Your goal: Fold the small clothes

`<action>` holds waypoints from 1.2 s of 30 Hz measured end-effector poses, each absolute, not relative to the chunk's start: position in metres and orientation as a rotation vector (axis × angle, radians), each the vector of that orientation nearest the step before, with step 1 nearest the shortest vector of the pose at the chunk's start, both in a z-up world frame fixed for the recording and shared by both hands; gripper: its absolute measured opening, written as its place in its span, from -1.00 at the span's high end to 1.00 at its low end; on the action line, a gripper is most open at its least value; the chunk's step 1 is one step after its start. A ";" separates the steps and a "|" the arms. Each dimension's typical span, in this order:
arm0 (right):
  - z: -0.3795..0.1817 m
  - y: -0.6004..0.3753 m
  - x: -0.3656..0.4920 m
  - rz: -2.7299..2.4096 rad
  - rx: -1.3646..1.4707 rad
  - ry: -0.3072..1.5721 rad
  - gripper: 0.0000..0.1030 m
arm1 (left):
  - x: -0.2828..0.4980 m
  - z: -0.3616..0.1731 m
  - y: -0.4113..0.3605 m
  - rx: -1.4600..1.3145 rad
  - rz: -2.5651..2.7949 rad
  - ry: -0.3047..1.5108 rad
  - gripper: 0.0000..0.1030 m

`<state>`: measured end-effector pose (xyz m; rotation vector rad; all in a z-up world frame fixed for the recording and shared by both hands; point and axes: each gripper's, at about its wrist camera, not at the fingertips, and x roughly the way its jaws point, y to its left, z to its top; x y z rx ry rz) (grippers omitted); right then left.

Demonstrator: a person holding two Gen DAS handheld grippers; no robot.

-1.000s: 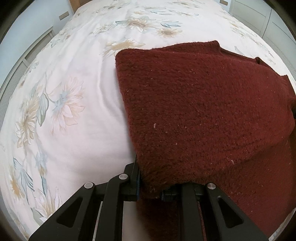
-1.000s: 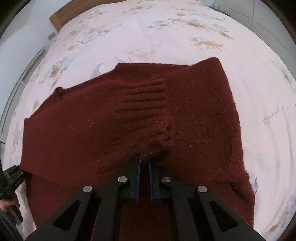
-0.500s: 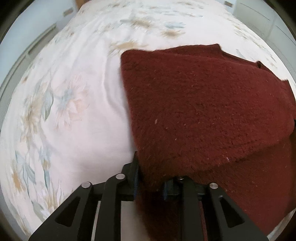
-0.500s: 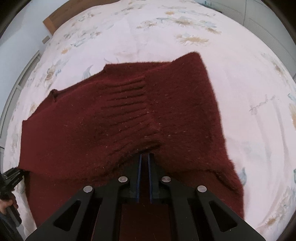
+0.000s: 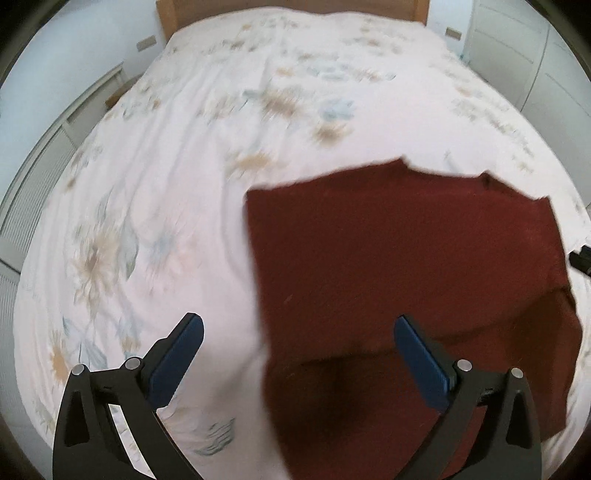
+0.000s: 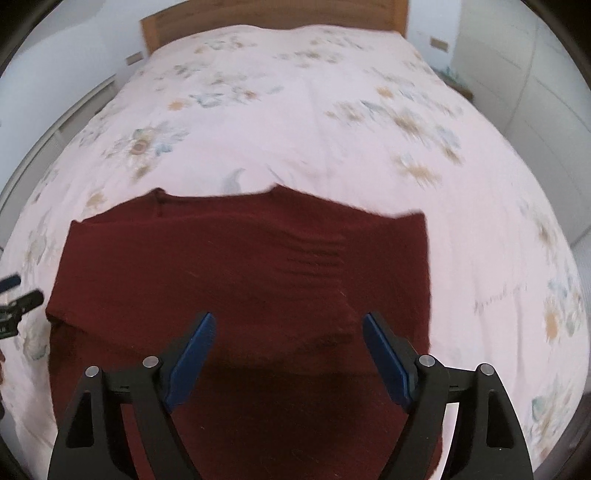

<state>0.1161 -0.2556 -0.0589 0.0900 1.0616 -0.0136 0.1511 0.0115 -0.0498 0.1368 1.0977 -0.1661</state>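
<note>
A dark red knitted sweater [image 5: 406, 258] [image 6: 240, 280] lies folded flat on the floral bedspread [image 5: 184, 184] [image 6: 295, 129]. Its ribbed cuff [image 6: 314, 254] rests on top of the folded body. My left gripper [image 5: 297, 328] hovers above the sweater's left edge, its jaws opening wide with nothing held between the blue pads [image 5: 421, 354]. My right gripper [image 6: 288, 325] hangs over the near middle of the sweater, jaws also opening, nothing gripped. The other gripper's black tip shows at the right edge of the left wrist view [image 5: 581, 256] and the left edge of the right wrist view [image 6: 14, 295].
A wooden headboard [image 6: 273, 14] closes the far end of the bed. White cupboards [image 5: 535, 55] stand to the right and a white radiator or slatted unit [image 5: 33, 177] to the left. Bedspread stretches beyond the sweater.
Both grippers let go of the sweater's folded layer, opened wide and rose away from it. The cloth now lies flat, and more of the bed is in view.
</note>
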 end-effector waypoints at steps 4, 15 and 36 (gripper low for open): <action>-0.064 -0.221 0.126 0.045 0.030 1.059 -0.64 | 0.156 -0.057 -0.016 0.157 -0.203 1.062 -0.98; -0.146 -0.197 0.134 0.054 -0.019 1.115 -0.65 | 0.168 -0.140 -0.048 0.187 -0.220 1.150 -0.99; -0.135 -0.262 0.108 0.052 0.066 1.086 -0.77 | 0.176 -0.132 0.007 0.085 -0.239 1.183 -0.98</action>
